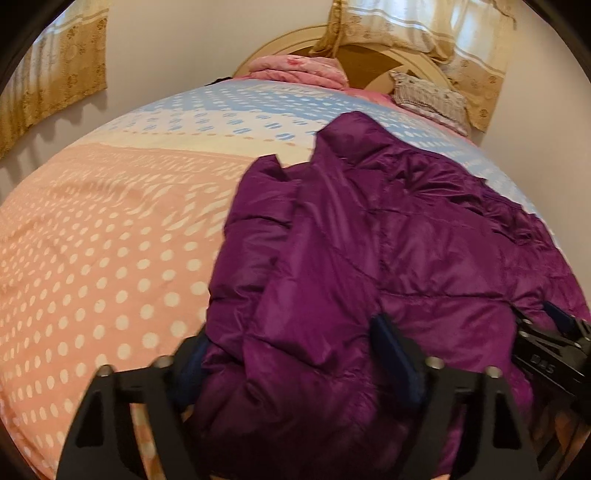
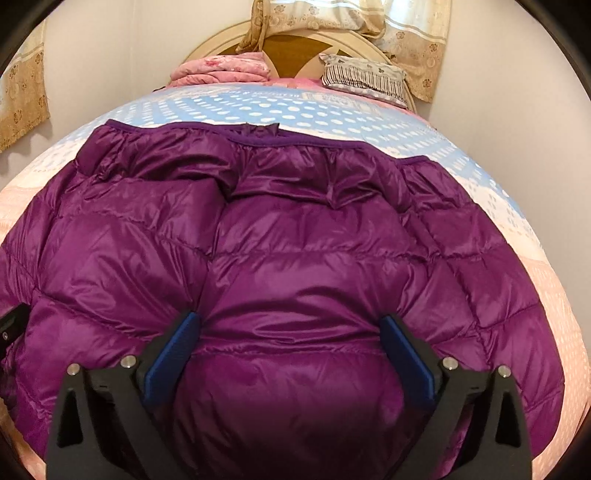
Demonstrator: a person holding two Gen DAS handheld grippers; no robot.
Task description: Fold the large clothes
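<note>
A shiny purple quilted jacket lies spread on the bed, its collar toward the headboard. In the left wrist view the jacket has its left side bunched up in a thick fold. My left gripper has that fold filling the gap between its blue pads, which press on it from both sides. My right gripper stands wide open just above the jacket's near edge, and its pads are clear of the fabric. The right gripper also shows at the right edge of the left wrist view.
The bed cover is pink near me and blue farther off, with white dots. A folded pink quilt and a striped pillow lie by the round headboard. Curtains hang behind it.
</note>
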